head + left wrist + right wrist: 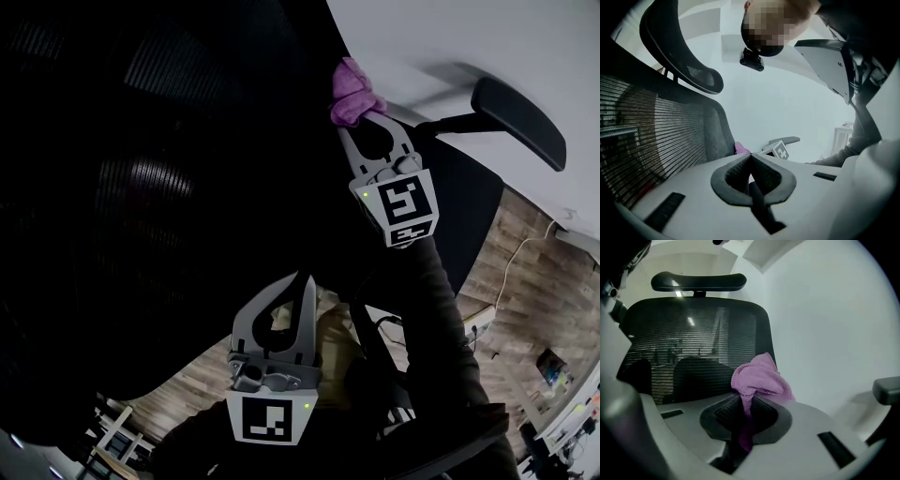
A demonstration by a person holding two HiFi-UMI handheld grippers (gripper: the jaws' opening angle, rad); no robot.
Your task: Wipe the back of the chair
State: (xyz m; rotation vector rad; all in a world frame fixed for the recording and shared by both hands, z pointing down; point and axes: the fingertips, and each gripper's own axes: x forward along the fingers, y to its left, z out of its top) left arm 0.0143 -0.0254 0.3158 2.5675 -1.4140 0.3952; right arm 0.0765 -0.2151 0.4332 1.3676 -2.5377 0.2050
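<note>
Chair back (141, 187) is filling the left of the head view, lying so dark that its mesh is barely reading, and its edges are running out of frame. Headrest (698, 282) is showing clearly only in the gripper views. Right gripper (361, 117) is reaching to the back's far right edge, jaws pinching a purple cloth (352, 94); whether the cloth is touching the frame is unclear. Left gripper (302, 281) is hanging nearer, jaws pressing together on nothing.
</note>
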